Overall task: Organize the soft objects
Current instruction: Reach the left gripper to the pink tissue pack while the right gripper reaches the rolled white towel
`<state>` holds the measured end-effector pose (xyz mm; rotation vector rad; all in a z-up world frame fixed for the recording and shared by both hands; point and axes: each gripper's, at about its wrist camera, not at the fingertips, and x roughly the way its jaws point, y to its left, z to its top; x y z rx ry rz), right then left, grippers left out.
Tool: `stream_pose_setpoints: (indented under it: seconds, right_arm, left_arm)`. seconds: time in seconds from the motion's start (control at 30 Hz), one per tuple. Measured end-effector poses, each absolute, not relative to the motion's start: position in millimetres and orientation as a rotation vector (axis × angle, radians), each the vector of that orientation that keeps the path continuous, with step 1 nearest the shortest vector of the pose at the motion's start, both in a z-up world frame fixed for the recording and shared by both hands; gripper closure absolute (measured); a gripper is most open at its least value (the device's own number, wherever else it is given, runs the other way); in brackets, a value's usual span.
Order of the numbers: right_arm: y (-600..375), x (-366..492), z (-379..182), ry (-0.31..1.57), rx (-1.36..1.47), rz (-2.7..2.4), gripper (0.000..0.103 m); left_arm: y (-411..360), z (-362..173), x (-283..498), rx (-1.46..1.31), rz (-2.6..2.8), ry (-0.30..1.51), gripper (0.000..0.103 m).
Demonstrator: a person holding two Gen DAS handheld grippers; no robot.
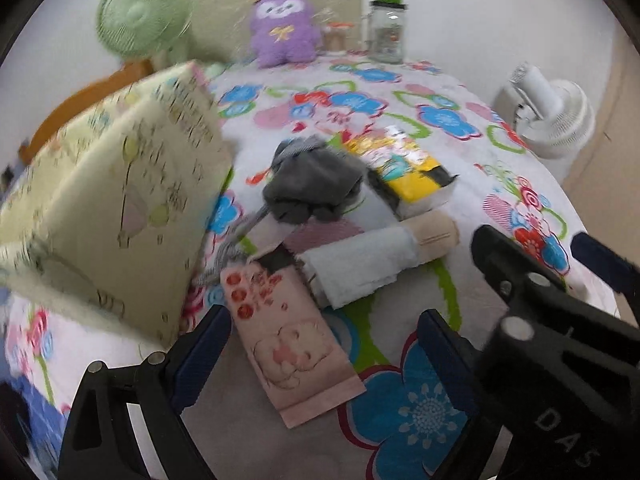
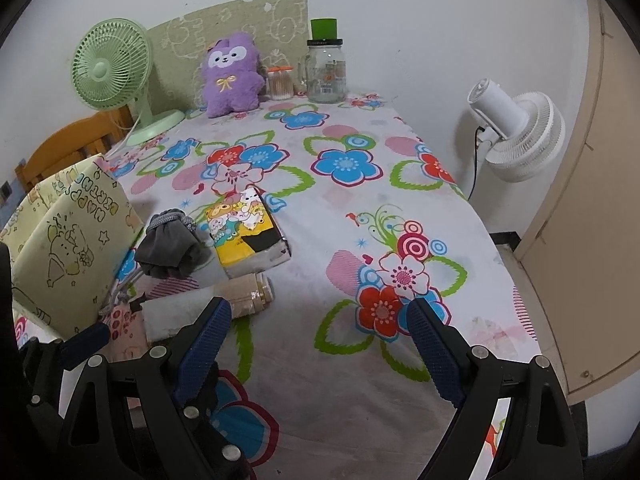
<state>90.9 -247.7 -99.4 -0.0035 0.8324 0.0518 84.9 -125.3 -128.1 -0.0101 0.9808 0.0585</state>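
On the flowered tablecloth [image 2: 344,240] lies a heap of soft things: a grey cloth bundle [image 1: 316,184] [image 2: 172,248], a yellow cartoon tissue pack [image 1: 404,168] [image 2: 248,232], a beige roll [image 1: 434,232] [image 2: 248,292], a pale rolled cloth [image 1: 360,268] [image 2: 176,316] and a pink bear tissue pack [image 1: 296,344] [image 2: 124,328]. My left gripper [image 1: 324,360] is open, its fingers standing either side of the pink pack without pressing it. My right gripper [image 2: 320,348] [image 1: 548,256] hangs open over bare cloth, right of the heap. A purple plush [image 1: 282,28] [image 2: 232,76] sits at the far edge.
A yellow fabric box [image 1: 112,200] [image 2: 68,248] stands left of the heap. At the back are a green fan [image 2: 112,68], a glass jar with a green lid [image 2: 326,68] and a small swab jar [image 2: 280,82]. A white fan [image 2: 520,136] and a door [image 2: 592,200] are on the right, and a wooden chair [image 2: 68,148] on the left.
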Motion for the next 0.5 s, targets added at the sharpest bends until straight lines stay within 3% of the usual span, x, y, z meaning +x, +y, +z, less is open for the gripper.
stream_pose_setpoints:
  seconds: [0.27, 0.33, 0.5]
  right_arm:
    - [-246, 91, -101, 0.833, 0.007, 0.084, 0.012]
    - [-245, 91, -102, 0.833, 0.005, 0.087, 0.012]
    - [-242, 92, -103, 0.837, 0.005, 0.092, 0.011]
  left_arm:
    - [-132, -127, 81, 0.016, 0.071, 0.956, 0.011]
    - [-134, -126, 81, 0.031, 0.033, 0.945, 0.018]
    - [-141, -123, 82, 0.067, -0.076, 0.946, 0.047]
